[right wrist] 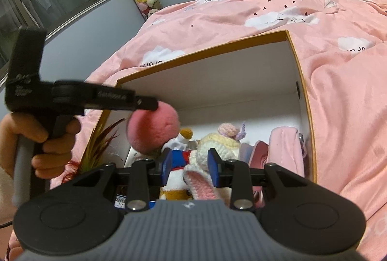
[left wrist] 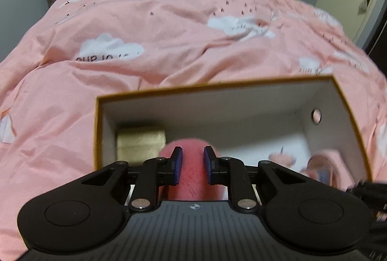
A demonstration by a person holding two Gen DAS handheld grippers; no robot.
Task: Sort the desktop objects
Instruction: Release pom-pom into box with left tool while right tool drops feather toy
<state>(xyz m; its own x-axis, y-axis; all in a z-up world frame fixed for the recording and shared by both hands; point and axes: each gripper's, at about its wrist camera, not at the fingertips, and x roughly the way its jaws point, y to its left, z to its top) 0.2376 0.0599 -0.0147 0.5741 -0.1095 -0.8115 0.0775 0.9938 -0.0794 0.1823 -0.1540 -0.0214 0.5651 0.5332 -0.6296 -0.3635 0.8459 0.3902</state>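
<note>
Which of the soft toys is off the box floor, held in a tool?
The pink plush ball, clamped in the left tool above the box. The duck toy and crochet bunny lie inside; the right tool holds nothing.

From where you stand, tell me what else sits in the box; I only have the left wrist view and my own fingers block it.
Observer: A crocheted doll lies in the box, right ahead of the right gripper.
Operator: Say whether that gripper has hold of it.
Observer: No, its jaws stand open around the toys.
Operator: Describe how my pink plush hangs.
Observer: The pink plush ball is pinched by the left gripper and hangs above the box's left end, over a duck toy.
Operator: Report anything outside the box.
Observer: A spiky red-green plant stands beside its left wall.
</note>
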